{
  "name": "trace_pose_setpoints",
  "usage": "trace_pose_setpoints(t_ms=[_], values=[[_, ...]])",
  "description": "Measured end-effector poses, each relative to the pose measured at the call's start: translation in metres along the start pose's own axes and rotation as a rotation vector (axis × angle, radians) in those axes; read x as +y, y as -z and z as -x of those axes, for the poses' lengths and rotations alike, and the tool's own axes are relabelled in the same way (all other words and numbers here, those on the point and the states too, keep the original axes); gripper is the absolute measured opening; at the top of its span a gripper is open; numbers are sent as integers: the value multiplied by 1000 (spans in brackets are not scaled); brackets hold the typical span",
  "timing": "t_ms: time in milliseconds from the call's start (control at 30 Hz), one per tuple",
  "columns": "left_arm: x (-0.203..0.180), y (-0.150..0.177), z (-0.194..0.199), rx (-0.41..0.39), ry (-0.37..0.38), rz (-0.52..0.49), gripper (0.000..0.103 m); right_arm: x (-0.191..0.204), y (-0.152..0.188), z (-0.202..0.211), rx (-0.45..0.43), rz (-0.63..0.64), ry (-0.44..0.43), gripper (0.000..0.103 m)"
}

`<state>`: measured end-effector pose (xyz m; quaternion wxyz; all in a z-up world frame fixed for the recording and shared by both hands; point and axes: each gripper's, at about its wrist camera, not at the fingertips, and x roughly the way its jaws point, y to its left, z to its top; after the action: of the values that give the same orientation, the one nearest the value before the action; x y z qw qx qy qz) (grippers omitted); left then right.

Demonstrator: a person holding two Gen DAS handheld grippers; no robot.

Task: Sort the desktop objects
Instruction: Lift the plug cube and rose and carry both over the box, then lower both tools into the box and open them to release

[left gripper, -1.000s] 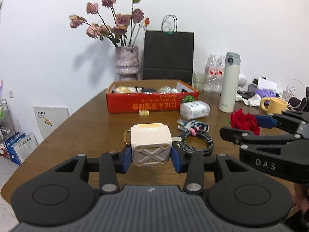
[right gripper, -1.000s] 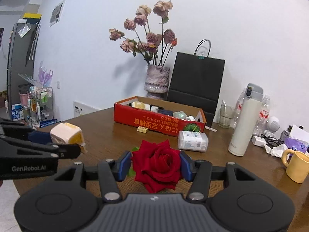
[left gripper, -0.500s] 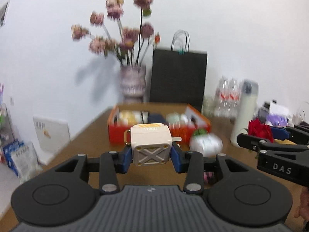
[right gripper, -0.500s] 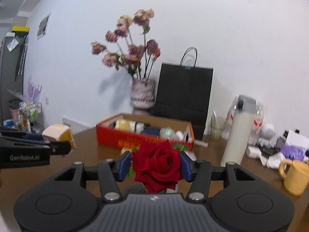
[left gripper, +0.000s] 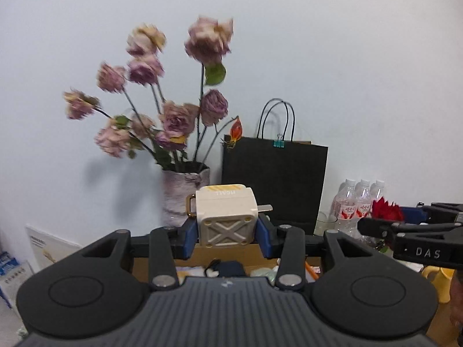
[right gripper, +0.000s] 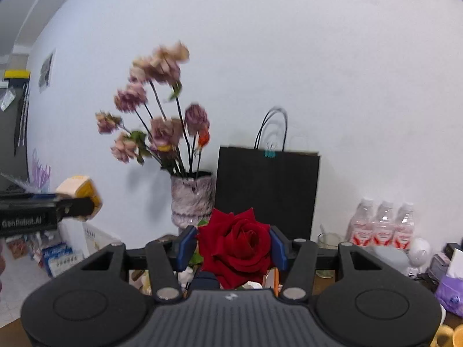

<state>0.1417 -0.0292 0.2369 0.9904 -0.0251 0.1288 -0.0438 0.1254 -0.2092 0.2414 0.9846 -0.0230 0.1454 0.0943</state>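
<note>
Left wrist view: left gripper (left gripper: 227, 232) clamped on a cream cube-shaped charger (left gripper: 226, 217), blue pads pressed on both its sides, X-ribbed face toward the lens, gold ring at 9 o'clock, metal prong sticking out at 3 o'clock. Held in the air over an open cardboard box (left gripper: 222, 253), box interior showing beneath the fingers at 6 o'clock. At 12 o'clock behind the charger, a mottled vase (left gripper: 181, 193) of faded pink roses; at 1 o'clock, a black paper bag (left gripper: 275, 185) against the wall. At 3 o'clock, water bottles (left gripper: 356, 202).

Right wrist view: right gripper (right gripper: 233, 247) closed around a red rose (right gripper: 235, 247), bloom squeezed between the blue pads, petals bulging above and below them. Held aloft before the vase and the black bag. At 9 o'clock, the charger again, seen side-on in the other tool. At 4 o'clock, a purple tissue pack (right gripper: 450, 292).
</note>
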Motion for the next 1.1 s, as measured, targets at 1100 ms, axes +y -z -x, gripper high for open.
trace_pose_setpoints(t_ms=[1100], values=[[36,110,-258,576,34,22,69,-19,101,-304,656,129,44,58]])
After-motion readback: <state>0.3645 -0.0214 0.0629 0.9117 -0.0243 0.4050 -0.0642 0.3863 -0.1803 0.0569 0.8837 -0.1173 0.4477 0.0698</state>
